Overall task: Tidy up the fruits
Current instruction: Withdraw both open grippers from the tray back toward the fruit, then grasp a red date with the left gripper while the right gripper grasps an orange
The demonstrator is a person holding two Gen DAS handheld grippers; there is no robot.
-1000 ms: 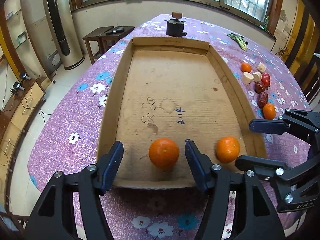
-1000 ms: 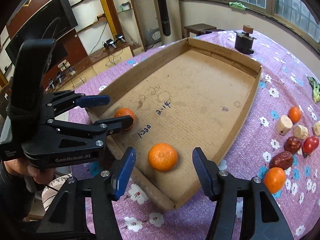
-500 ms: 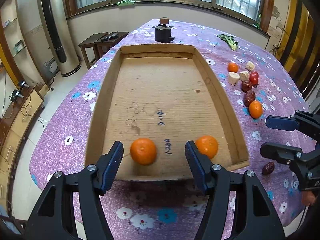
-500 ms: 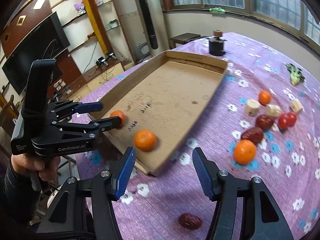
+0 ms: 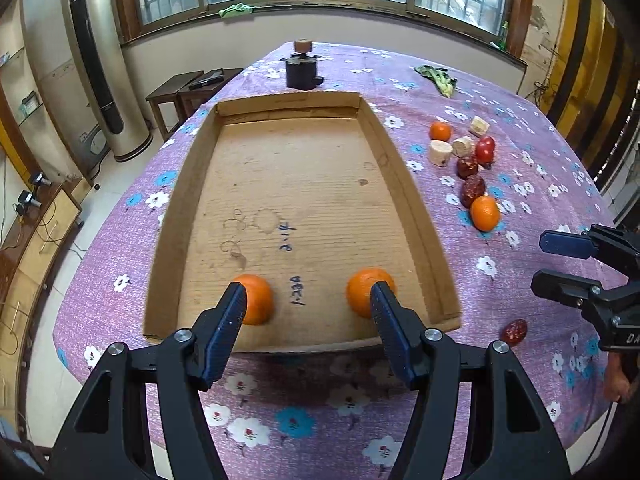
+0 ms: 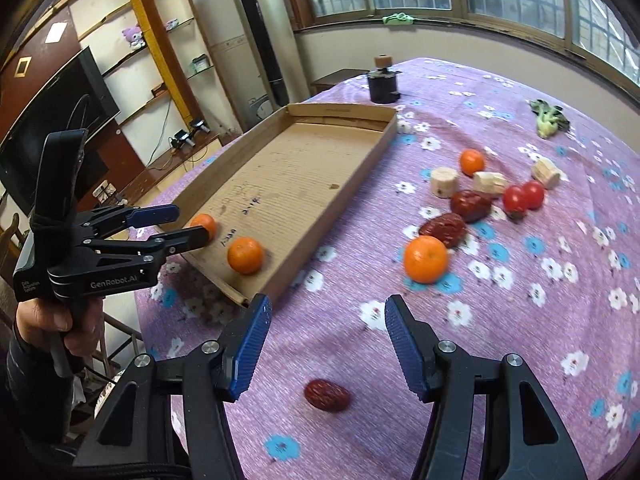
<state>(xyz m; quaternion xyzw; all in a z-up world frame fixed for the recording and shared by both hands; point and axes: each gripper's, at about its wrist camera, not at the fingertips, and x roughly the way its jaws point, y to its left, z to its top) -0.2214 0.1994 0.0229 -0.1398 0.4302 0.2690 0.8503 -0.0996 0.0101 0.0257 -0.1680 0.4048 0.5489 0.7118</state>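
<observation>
Purple flowered cloth covers the counter (image 6: 520, 320). Cardboard tray (image 5: 172, 216) lies toward its left edge, two oranges (image 5: 256, 300) at the tray's near wall. Left gripper (image 5: 308, 308) hovers above them, fingers wide, empty. Right gripper (image 6: 328, 336) likewise wide and empty, over bare cloth; a date (image 6: 327, 395) lies near the front edge, just below its fingers. Loose orange (image 6: 425, 254) sits ahead, touching another date (image 6: 444, 229). Risk: round fruit may roll off if nudged; tray wall blocks a low carry.
</observation>
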